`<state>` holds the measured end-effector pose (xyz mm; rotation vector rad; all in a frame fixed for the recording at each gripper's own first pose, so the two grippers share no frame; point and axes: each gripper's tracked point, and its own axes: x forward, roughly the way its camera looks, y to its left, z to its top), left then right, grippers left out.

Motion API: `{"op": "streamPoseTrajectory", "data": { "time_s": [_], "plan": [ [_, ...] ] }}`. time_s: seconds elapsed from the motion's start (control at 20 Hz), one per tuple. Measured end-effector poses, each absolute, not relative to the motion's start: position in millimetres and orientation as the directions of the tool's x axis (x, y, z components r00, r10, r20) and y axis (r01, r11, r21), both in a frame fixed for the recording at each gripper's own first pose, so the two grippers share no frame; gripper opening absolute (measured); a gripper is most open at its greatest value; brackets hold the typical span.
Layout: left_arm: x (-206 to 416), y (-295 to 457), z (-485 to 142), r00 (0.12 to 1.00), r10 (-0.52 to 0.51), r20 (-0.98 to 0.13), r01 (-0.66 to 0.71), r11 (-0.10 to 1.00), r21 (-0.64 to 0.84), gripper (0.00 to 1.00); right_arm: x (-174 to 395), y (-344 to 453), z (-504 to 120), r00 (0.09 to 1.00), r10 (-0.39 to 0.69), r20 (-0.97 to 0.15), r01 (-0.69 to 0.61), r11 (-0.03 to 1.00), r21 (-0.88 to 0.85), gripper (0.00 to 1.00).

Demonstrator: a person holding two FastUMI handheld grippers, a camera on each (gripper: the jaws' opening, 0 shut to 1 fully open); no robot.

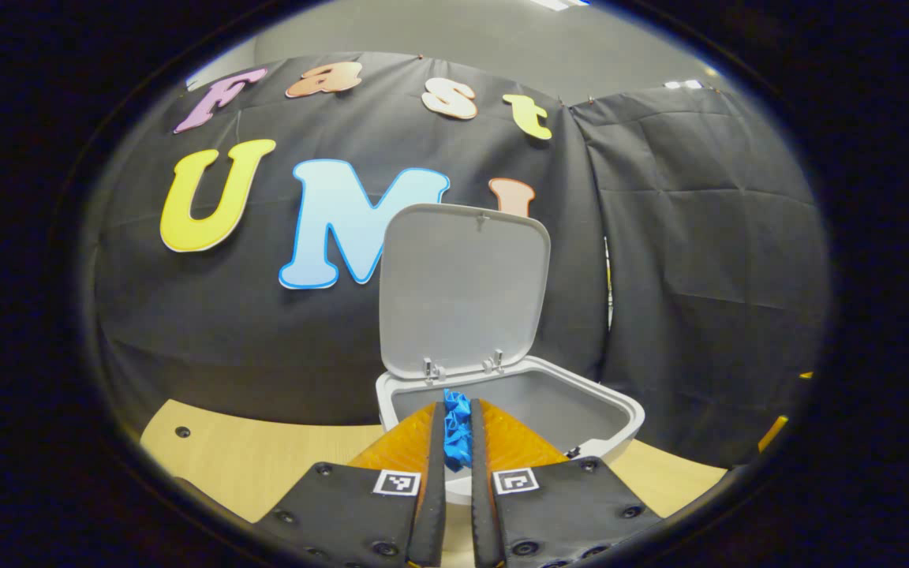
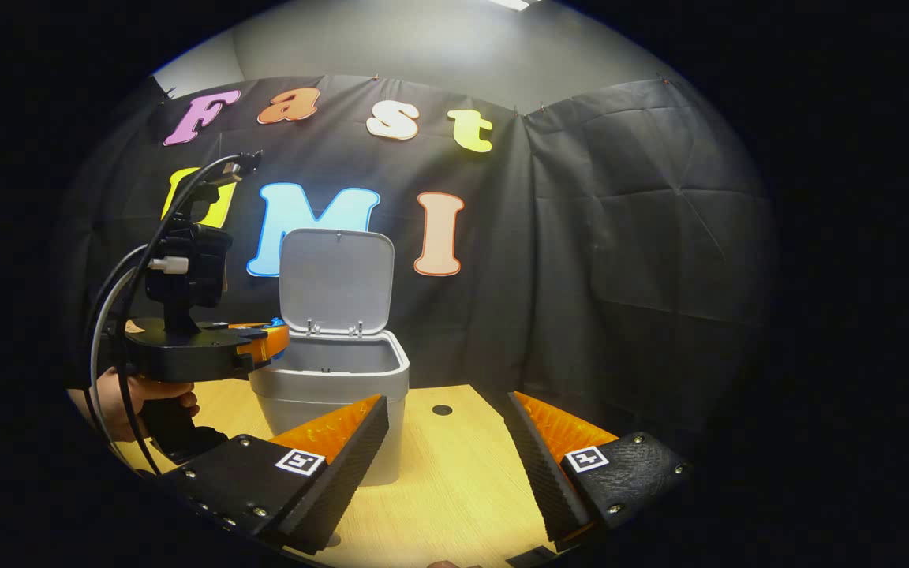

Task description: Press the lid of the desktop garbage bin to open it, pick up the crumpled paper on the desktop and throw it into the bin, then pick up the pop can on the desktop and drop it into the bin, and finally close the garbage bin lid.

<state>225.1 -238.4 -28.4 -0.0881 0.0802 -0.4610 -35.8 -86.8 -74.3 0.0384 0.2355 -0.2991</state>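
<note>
— Item one, the left hand-held gripper (image 1: 457, 442): what is it doing?
— It is pinching the crumpled paper (image 1: 456, 435), a blue wad, with both fingers (image 1: 421, 457) pressing on it from either side. In the left gripper view the wad is sitting between the fingertips, just over the near rim of the garbage bin (image 1: 608, 404).

— Item two, the bin?
— It is standing on the bench (image 2: 454, 473) in front of the black cloth wall (image 2: 620, 260), pale grey, with its lid (image 1: 462, 292) standing upright on the rear hinges and the mouth lying open. What I can see of the inside wall is looking bare; the bottom is hidden from here.

— Item three, the right hand-held gripper (image 2: 448, 450)?
— It is hovering over the bench with its fingers spread wide and nothing between them, pointing toward the bin from a little way off.

— Anything else showing from that side?
— In the right gripper view the left hand-held gripper (image 2: 269, 341) is appearing at the left, its tips reaching the bin's left rim with a bit of blue showing at them. A person's hand (image 2: 135, 402) is gripping its handle, and cables (image 2: 119, 315) are looping up past the black camera block on top.

— Bench surface?
— Light wood, with a small dark round hole (image 2: 442, 410) lying just right of the bin
</note>
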Motion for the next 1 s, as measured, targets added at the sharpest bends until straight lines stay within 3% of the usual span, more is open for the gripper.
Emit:
{"op": "streamPoseTrajectory", "data": {
  "time_s": [0.1,0.4,0.6,0.75,1.0],
  "plan": [
    [224.5,-247.3,-31.5,0.883,-0.464,-0.069,0.456,0.883,-0.107,0.22,-38.2,-90.4,-75.7,0.926,-0.293,-0.239,0.302,0.953,0.002,0.95],
    [221.4,-258.5,-40.3,0.877,-0.471,-0.099,0.456,0.879,-0.138,0.41,-51.9,-103.7,-79.6,0.915,-0.318,-0.249,0.326,0.945,-0.008,0.95],
    [218.7,-263.3,-36.8,0.871,-0.484,-0.089,0.468,0.871,-0.152,0.67,-58.5,-111.1,-78.7,0.91,-0.335,-0.244,0.344,0.939,-0.004,0.95],
    [217.4,-264.4,-34.4,0.873,-0.48,-0.083,0.466,0.873,-0.143,0.95,-60.3,-110.4,-80.4,0.911,-0.331,-0.246,0.34,0.94,-0.006,0.95],
    [210.1,-259.6,-28.1,0.877,-0.475,-0.069,0.464,0.876,-0.134,0.95,-58.9,-104.9,-80.4,0.92,-0.308,-0.242,0.32,0.947,0.009,0.95]
  ]
}}
